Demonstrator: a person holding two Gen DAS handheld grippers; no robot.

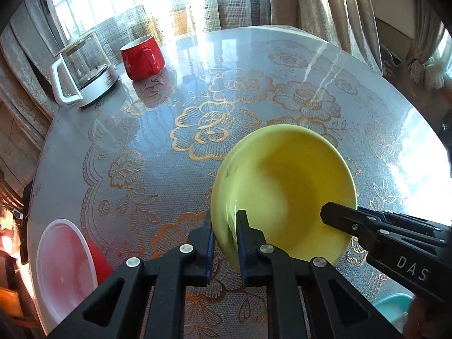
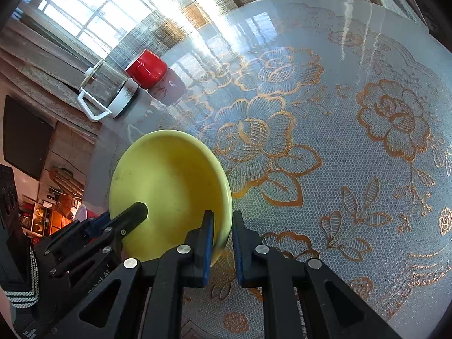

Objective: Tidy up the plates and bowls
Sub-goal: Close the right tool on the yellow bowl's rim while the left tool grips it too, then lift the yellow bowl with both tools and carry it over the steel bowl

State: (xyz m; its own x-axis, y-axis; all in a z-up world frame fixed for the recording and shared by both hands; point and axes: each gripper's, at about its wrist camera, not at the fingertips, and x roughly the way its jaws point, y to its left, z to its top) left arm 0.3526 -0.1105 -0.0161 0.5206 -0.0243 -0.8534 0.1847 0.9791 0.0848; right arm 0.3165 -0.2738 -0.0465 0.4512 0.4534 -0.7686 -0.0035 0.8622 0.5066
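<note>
A yellow bowl (image 1: 282,186) (image 2: 169,186) is tilted over the lace-patterned round table (image 1: 254,90). My left gripper (image 1: 226,226) is shut on the bowl's near left rim, one finger inside the bowl and one outside. My right gripper (image 2: 222,227) is shut on the opposite rim in the same way. Each gripper also shows in the other's view: the right gripper (image 1: 332,216) reaches in from the right, the left gripper (image 2: 138,210) from the left. A white bowl with a red outside (image 1: 65,268) sits at the table's near left edge.
A red mug (image 1: 142,58) (image 2: 147,69) and a glass kettle with a white handle (image 1: 84,70) (image 2: 107,90) stand at the far left of the table. A teal bowl (image 1: 392,308) peeks out at the lower right. Curtains and a window lie behind.
</note>
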